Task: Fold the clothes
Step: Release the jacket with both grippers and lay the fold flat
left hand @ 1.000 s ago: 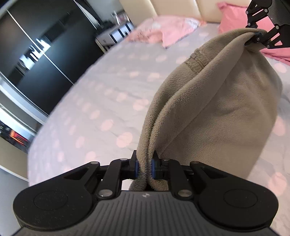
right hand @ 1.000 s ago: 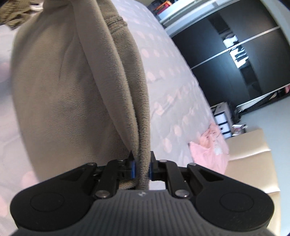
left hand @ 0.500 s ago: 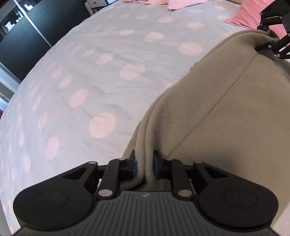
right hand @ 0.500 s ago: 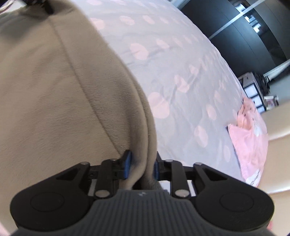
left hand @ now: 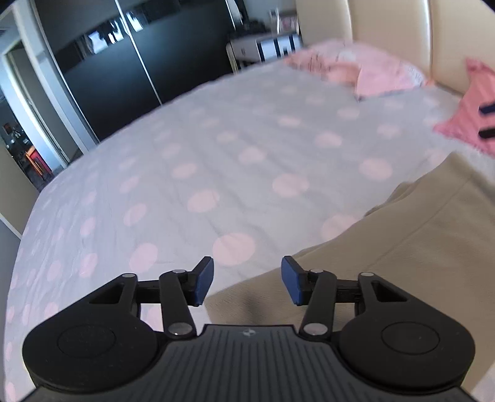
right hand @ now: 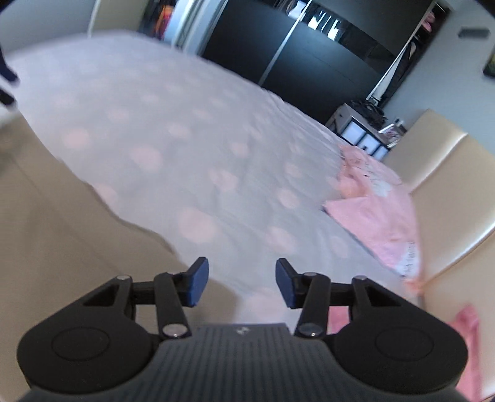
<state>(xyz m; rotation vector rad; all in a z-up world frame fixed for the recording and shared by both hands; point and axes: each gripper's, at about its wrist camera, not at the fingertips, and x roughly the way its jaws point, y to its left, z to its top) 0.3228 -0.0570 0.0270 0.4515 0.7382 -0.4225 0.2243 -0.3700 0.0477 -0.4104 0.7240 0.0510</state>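
Left wrist view: left gripper (left hand: 247,283) jaws apart, just been opening, nothing between the pads. Beige fleece garment (left hand: 402,247) lies flat on the bed (left hand: 216,160), spreading right from below the gripper. Pink clothes (left hand: 371,71) near the headboard (left hand: 386,24).

Right wrist view: right gripper (right hand: 241,283) also parted, just been opening, holding nothing. Fleece garment (right hand: 46,216) lies on the bed (right hand: 201,139) at left, its edge under the left finger. Pink clothes (right hand: 377,201) at right, well apart.
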